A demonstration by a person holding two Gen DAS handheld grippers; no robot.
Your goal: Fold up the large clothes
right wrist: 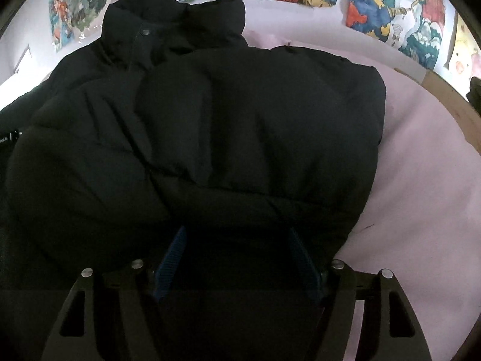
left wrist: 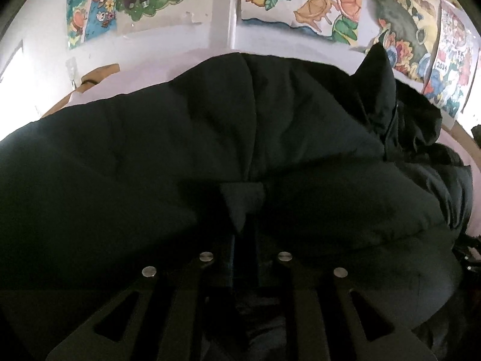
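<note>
Black padded puffer jacket [right wrist: 210,114] lies on pink-covered worktop [right wrist: 421,180], collar at twelve o'clock; left tool [left wrist: 243,225] nearly closed, pinching a fabric fold for folding; right tool [right wrist: 237,234] half-open astride the hem.

One black puffer jacket [right wrist: 210,114] lies on one pink-covered table [right wrist: 421,195]. One snap button [right wrist: 146,32] shows on the jacket's collar. Two grippers are present, one per view, each at the jacket's near edge. Above the table, several colourful posters [left wrist: 315,3] line the wall; exact count indeterminable.
</note>
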